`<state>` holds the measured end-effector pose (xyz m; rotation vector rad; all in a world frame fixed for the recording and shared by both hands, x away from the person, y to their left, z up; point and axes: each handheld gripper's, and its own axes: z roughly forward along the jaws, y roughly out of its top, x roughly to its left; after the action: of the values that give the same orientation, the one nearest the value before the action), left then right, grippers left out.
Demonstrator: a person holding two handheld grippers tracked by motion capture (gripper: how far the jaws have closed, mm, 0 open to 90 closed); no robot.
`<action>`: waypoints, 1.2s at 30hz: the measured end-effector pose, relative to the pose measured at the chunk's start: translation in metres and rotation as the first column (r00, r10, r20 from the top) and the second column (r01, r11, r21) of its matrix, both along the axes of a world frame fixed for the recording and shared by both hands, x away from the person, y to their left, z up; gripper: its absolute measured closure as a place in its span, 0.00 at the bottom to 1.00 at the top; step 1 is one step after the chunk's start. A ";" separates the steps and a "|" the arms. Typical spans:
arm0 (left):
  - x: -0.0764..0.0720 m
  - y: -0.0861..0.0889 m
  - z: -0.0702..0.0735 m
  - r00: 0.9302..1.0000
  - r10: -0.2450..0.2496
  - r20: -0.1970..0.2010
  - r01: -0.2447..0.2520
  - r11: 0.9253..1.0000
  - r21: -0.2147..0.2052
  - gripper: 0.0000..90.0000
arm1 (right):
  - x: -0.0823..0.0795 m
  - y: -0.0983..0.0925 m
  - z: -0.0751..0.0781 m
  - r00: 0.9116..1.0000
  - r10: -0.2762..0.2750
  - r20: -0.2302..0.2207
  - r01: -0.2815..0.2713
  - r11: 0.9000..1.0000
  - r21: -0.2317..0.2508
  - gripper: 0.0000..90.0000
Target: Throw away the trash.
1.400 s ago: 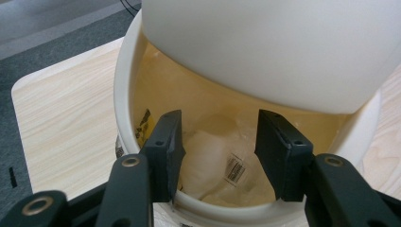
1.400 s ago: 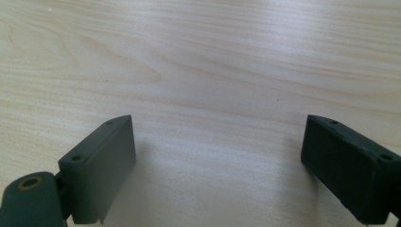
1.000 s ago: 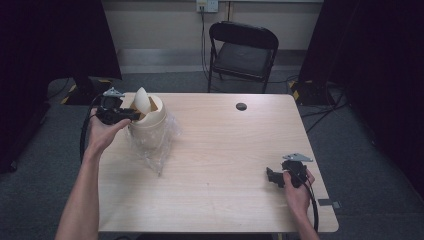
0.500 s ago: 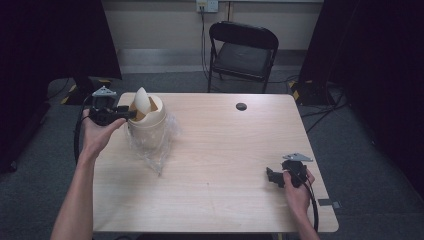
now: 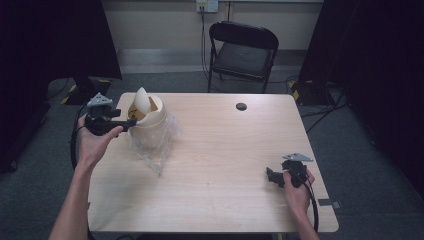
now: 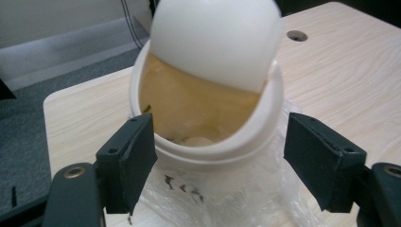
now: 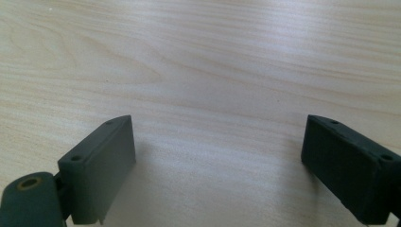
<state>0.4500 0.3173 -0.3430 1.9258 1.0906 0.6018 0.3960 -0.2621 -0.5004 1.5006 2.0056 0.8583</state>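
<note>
Apparently the left gripper (image 6: 215, 156) was lining up on the bin (image 6: 208, 118) at the table's (image 5: 225, 200) far left, jaws spread on either side of its rim, not gripping. Next it needed to close carefully. The right gripper (image 7: 222, 165) rested spread and empty.

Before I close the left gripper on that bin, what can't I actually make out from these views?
- Bin contents: left gripper view, the tilted lid covers most of the opening; only dim specks show.
- Bin base: both views, the crumpled plastic bag wraps it.
- Marks on the bag: left gripper view, too small to read.
- Contact: left gripper fingers flank the bin; touching or apart is unclear.
- Right gripper: high view, fingers too small.
</note>
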 end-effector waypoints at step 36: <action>-0.091 -0.009 -0.082 0.997 0.023 -0.079 -0.018 0.998 0.062 0.19 | 0.000 0.000 0.000 1.000 0.000 0.000 0.000 1.000 0.000 0.11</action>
<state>0.3589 0.3088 -0.4254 2.0084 1.1550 0.5800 0.3959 -0.2620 -0.5004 1.5007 2.0050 0.8582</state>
